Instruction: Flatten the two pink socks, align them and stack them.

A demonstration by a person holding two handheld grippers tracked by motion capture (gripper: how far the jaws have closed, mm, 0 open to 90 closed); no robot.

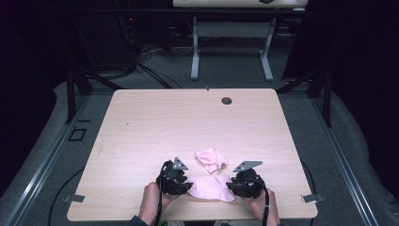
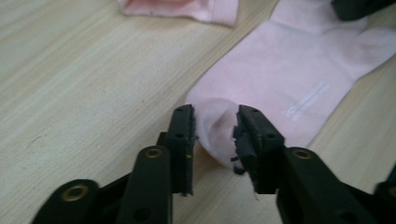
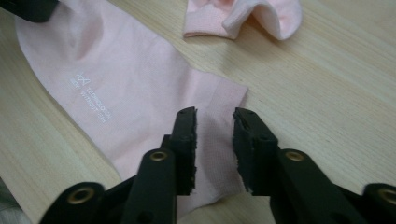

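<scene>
The flat pink sock (image 1: 210, 188) lies low in the high view's frame, between both grippers. The left gripper (image 2: 215, 135) and right gripper (image 3: 215, 140) stand parted over its ends (pads not pressing). Best lift straight off, leaving it smooth beside the crumpled sock (image 1: 211, 159).

crumpled sock (image 2: 187, 8) cut off by the top edge, print on flat sock (image 3: 91, 95) too small to read
</scene>
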